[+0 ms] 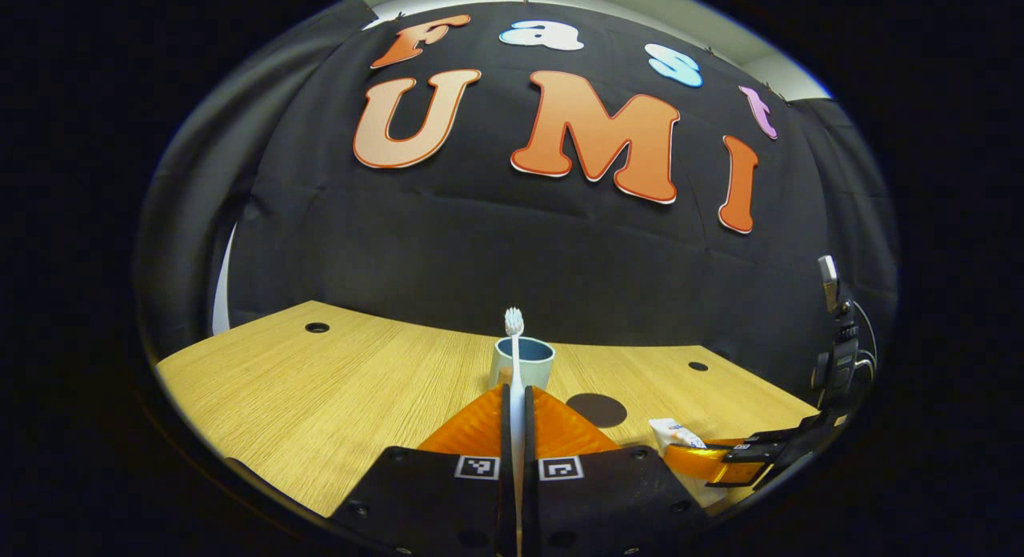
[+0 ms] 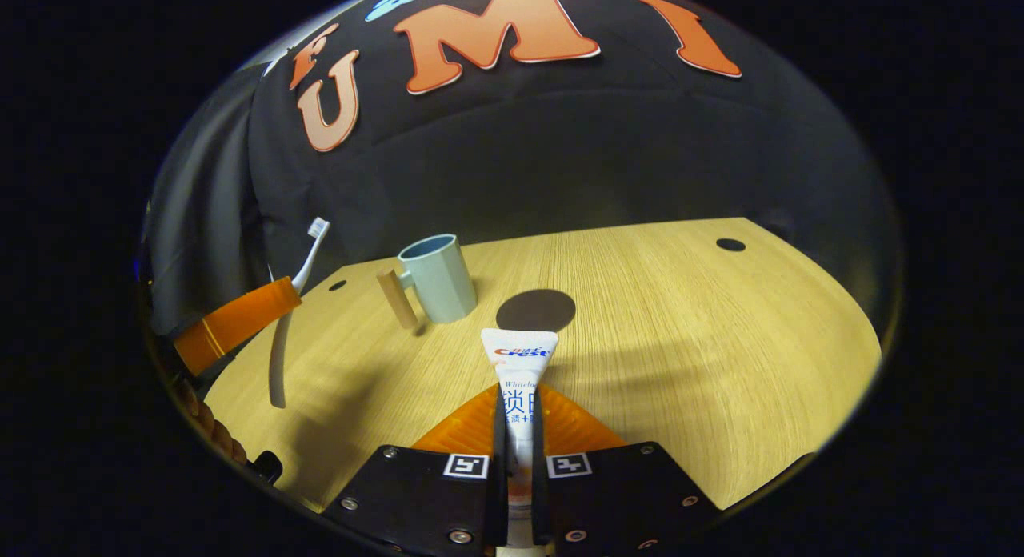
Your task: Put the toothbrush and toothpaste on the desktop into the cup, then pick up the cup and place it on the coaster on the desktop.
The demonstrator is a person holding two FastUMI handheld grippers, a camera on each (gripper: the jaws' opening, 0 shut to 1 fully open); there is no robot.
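- Toothbrush (image 1: 514,357) pinched upright in left gripper (image 1: 516,417), bristles up, in front of cup (image 1: 524,363).
- Toothpaste (image 2: 518,373) clamped flat end forward in right gripper (image 2: 518,421), above the desktop (image 2: 680,357).
- Cup stood beside the dark coaster (image 2: 535,310), not on it.
- Risked tipping the cup: long brush striking the rim.
- Risked both grippers crowding one narrow mouth.
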